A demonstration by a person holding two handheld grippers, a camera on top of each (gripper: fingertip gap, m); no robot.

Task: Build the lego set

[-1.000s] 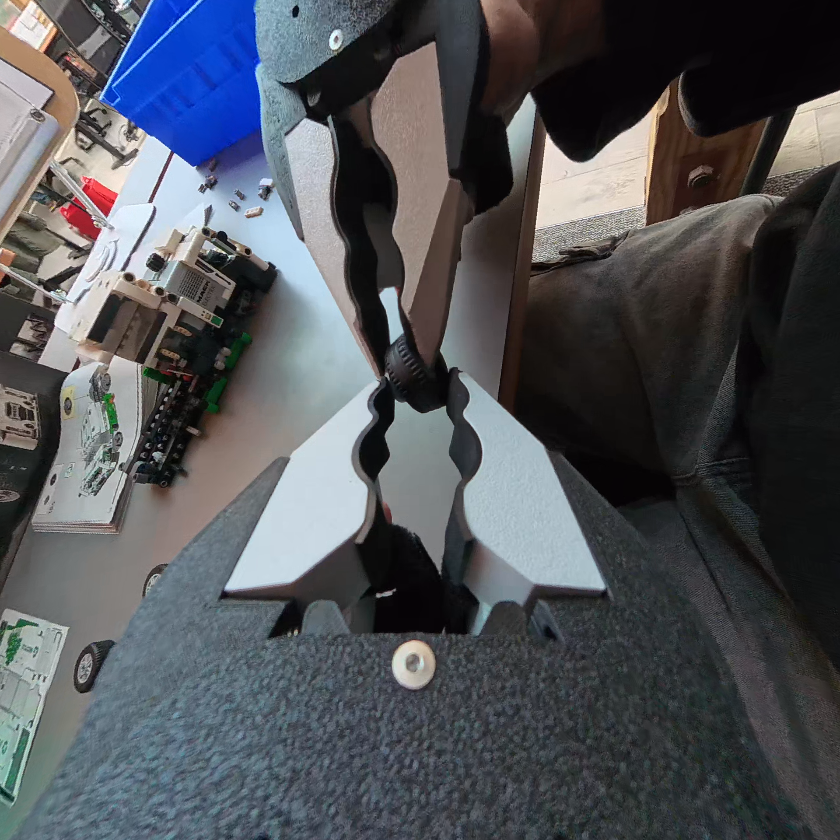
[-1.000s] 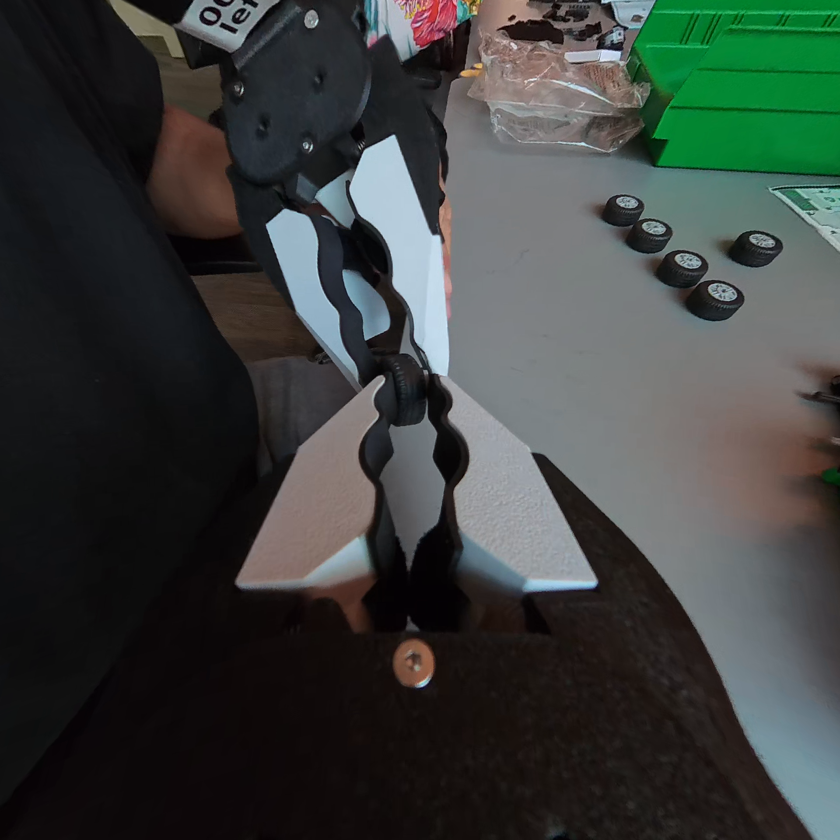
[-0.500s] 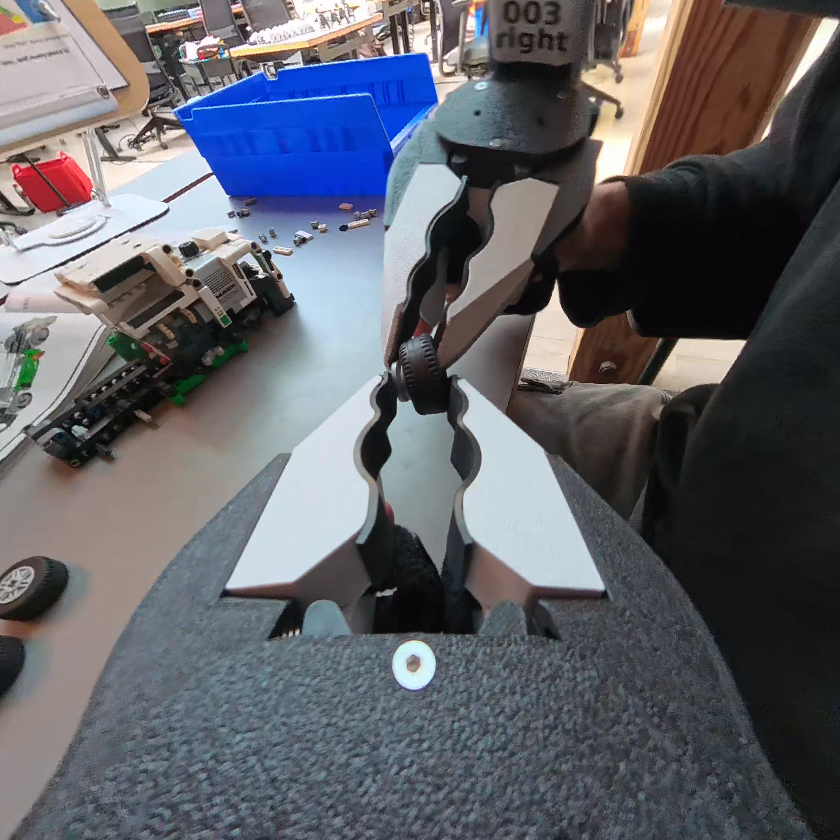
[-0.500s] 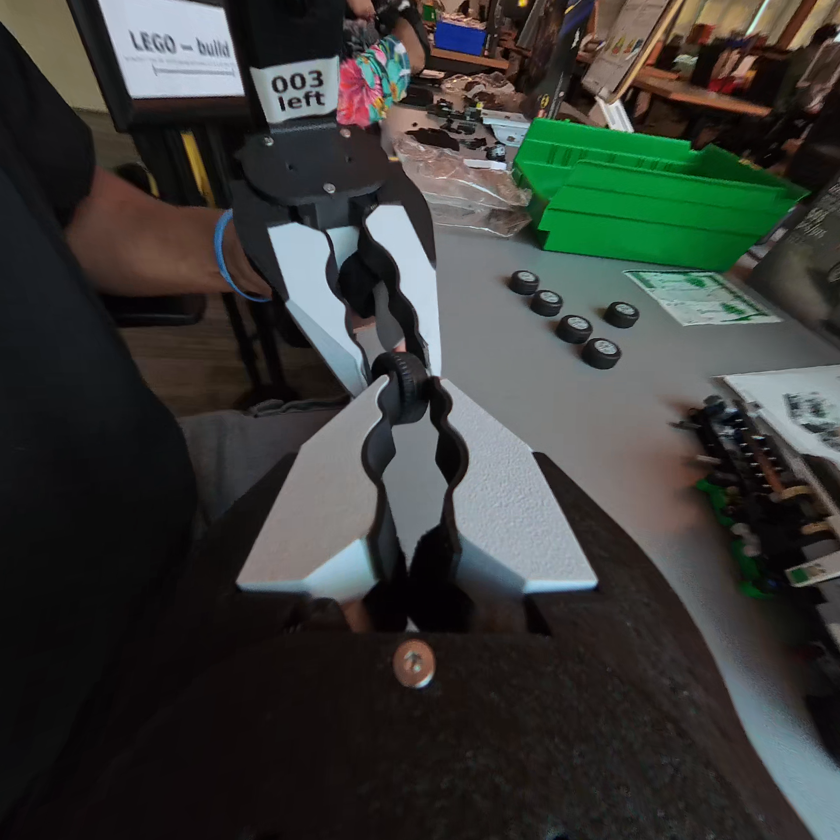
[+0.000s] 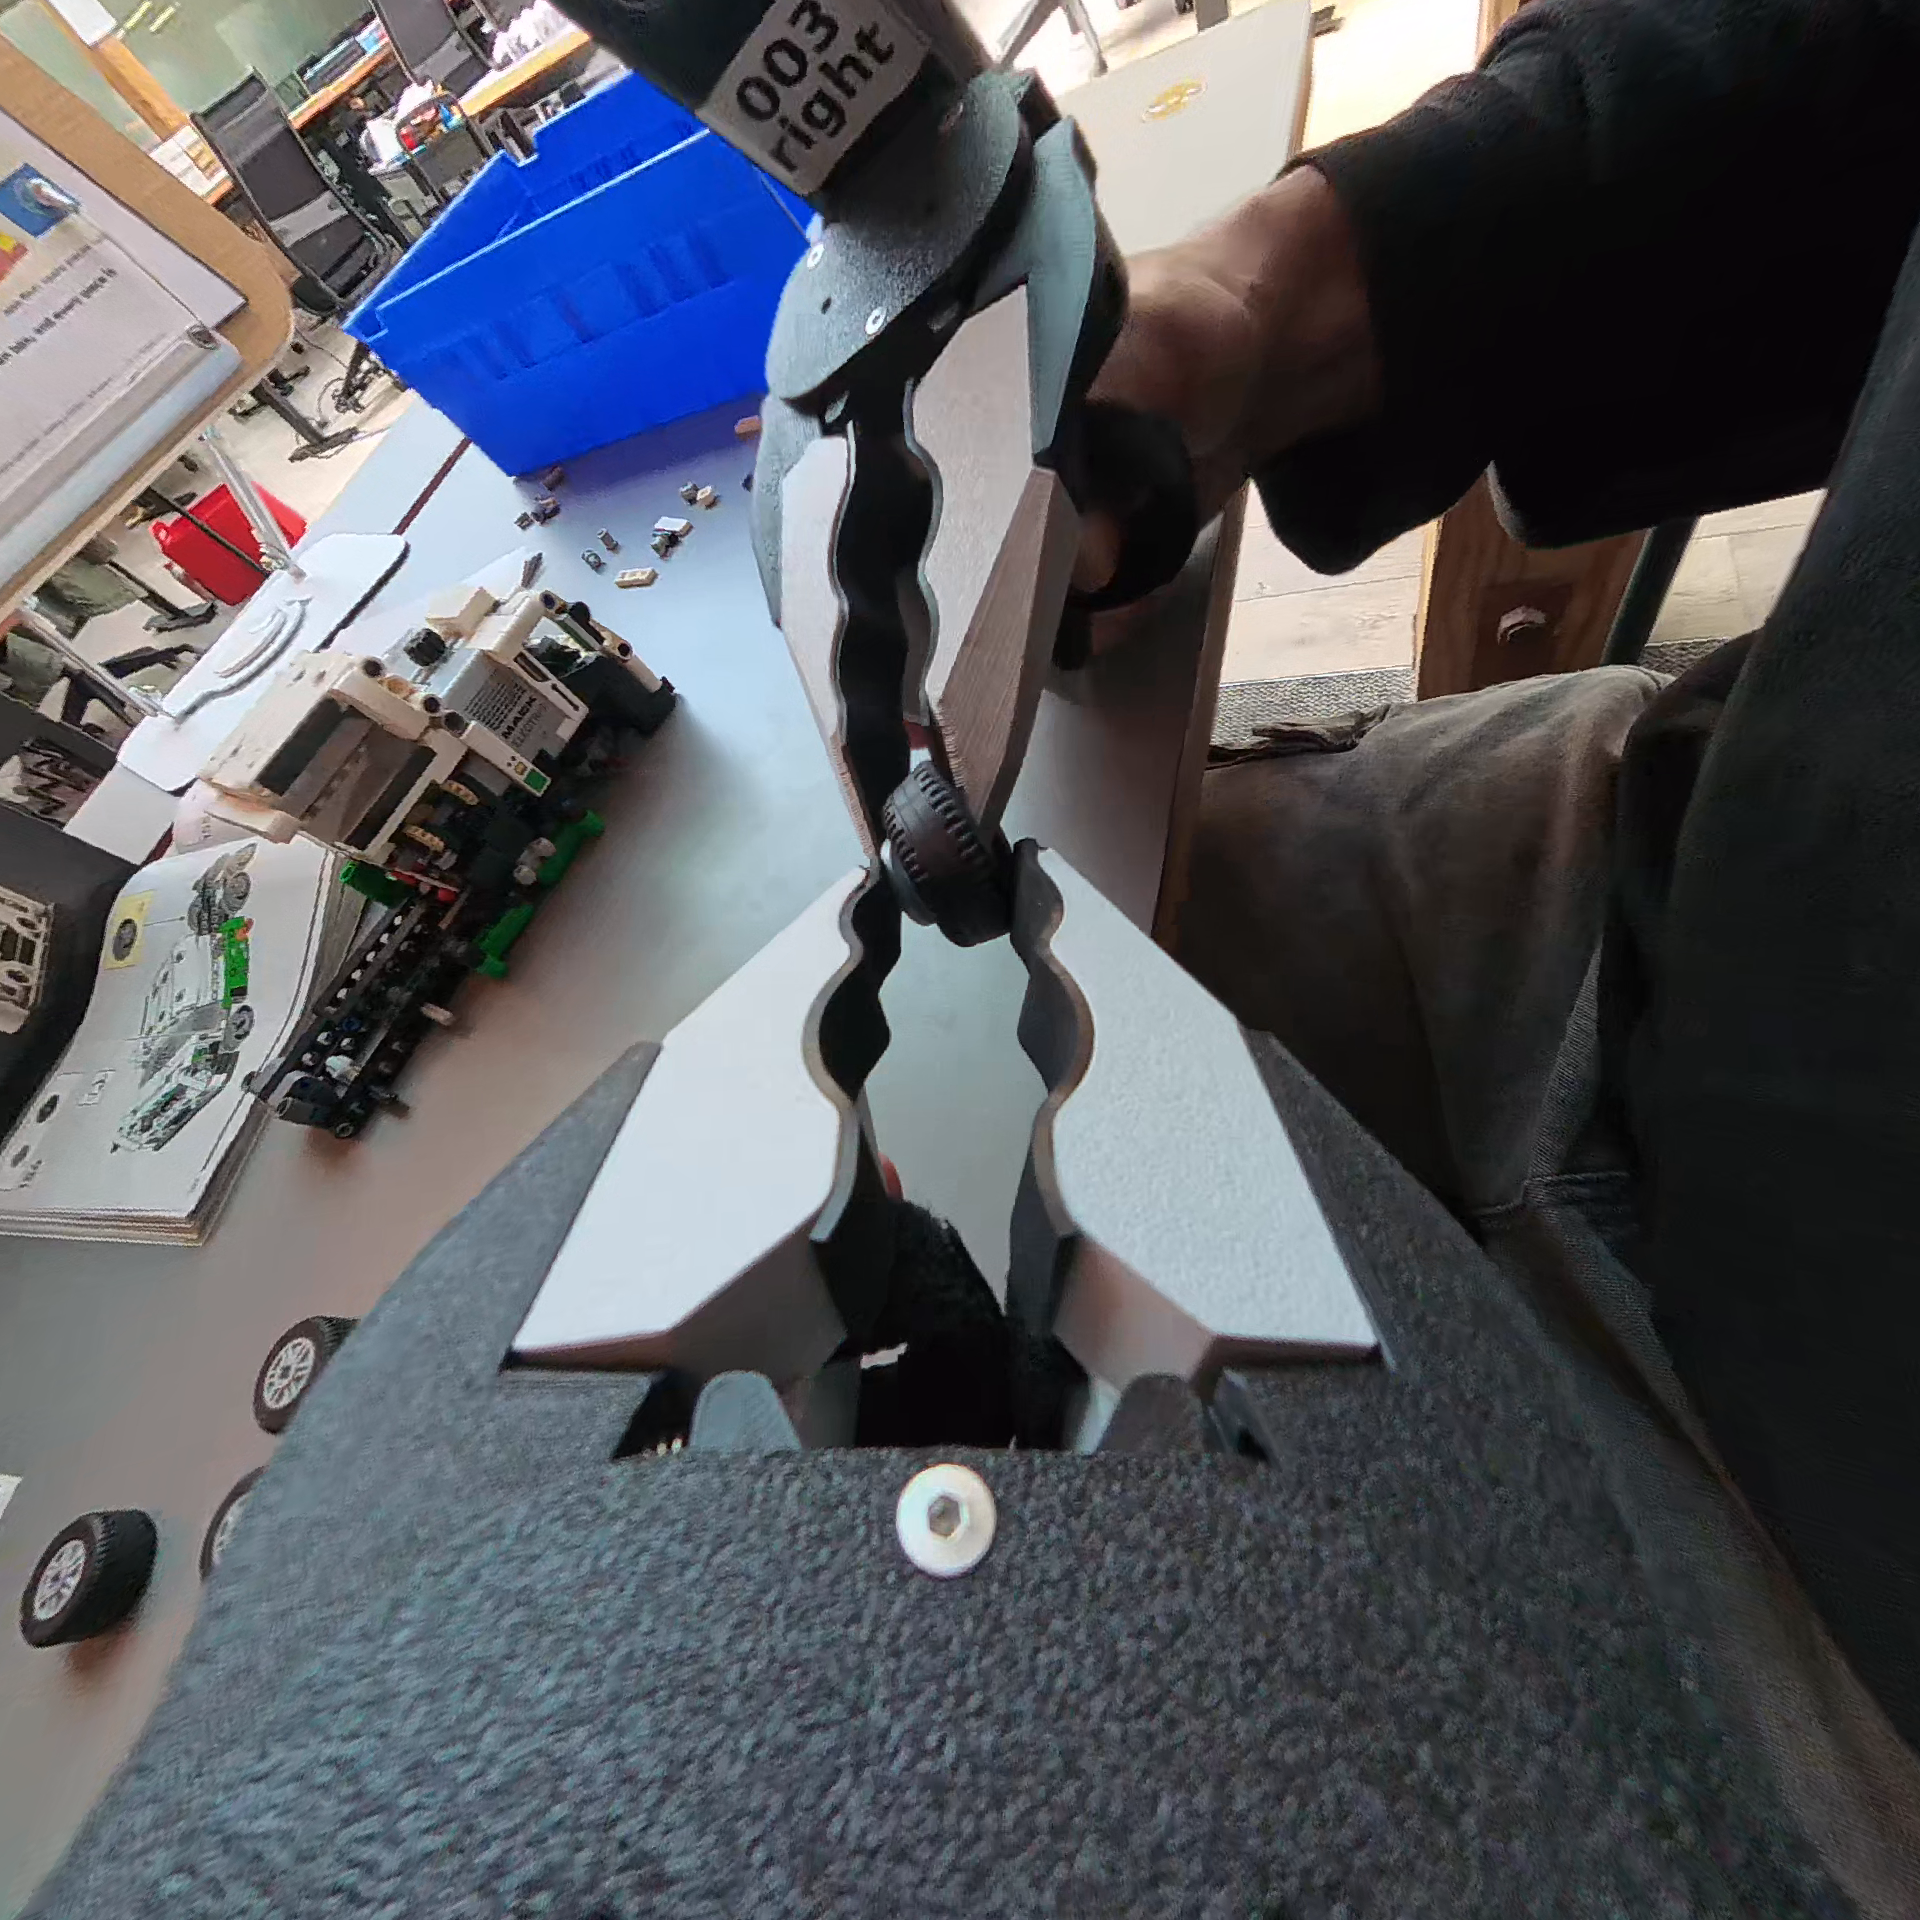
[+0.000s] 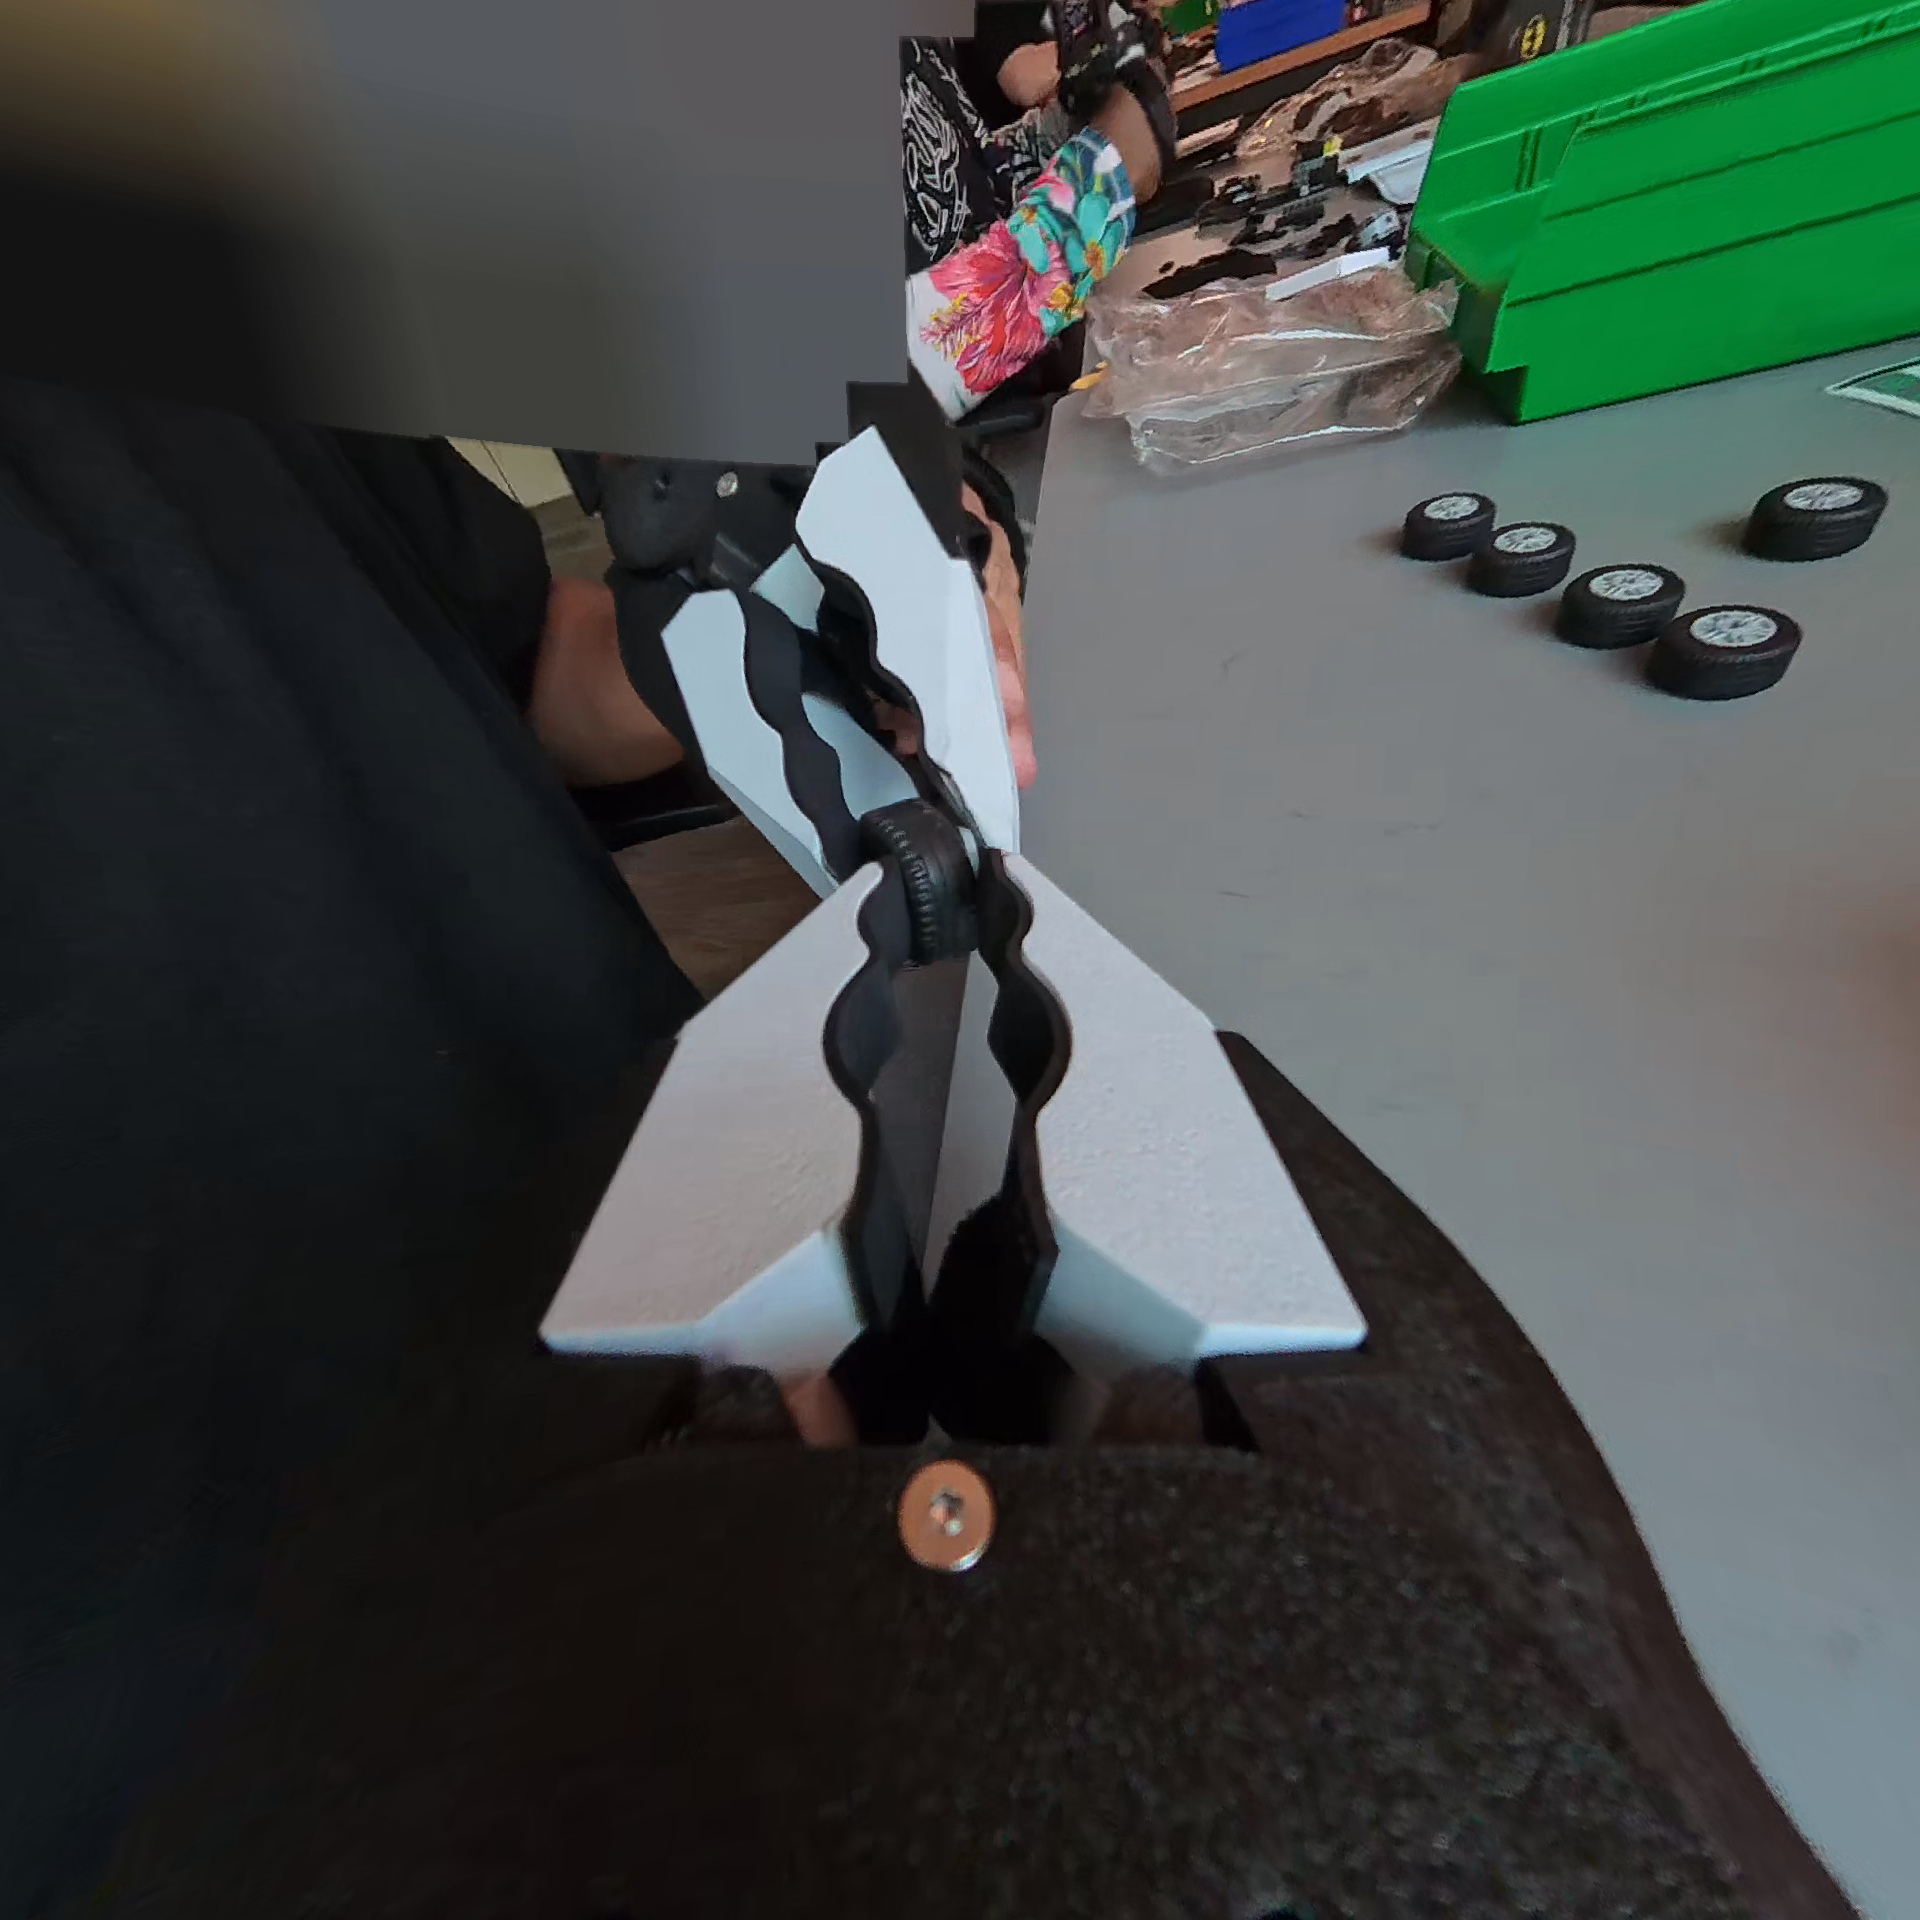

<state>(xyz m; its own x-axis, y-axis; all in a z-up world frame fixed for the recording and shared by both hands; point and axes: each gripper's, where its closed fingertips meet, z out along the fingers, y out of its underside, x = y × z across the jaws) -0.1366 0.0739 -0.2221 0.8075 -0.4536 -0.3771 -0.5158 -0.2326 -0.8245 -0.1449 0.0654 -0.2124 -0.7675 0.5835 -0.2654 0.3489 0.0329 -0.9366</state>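
Observation:
A small black wheel [image 5: 951,862] with a grey hub is held in the air over the table's near edge, pinched between both grippers. My left gripper [image 5: 948,878] is shut on it from below. The right gripper [image 5: 925,795] comes down from above and its tips clamp the same wheel. In the right wrist view the wheel [image 6: 925,883] sits edge-on between my right gripper's [image 6: 932,883] pads, and the left gripper [image 6: 914,831] meets it from the far side. The partly built white, black and green truck [image 5: 416,748] stands on the table at the left.
An open instruction booklet [image 5: 177,1039] lies by the truck. A blue bin [image 5: 603,312] with small loose parts [image 5: 634,540] before it is farther back. Loose wheels lie at the left [image 5: 88,1590] and on the grey table [image 6: 1455,935] at the right [image 6: 1621,603]. A green bin [image 6: 1683,208] and plastic bag [image 6: 1268,364] are behind. Left and right tips are no more than a few centimetres apart.
Both grippers have tilted and swung together with the wheel held between them; the views shifted. Both grips on the wheel stay the same.

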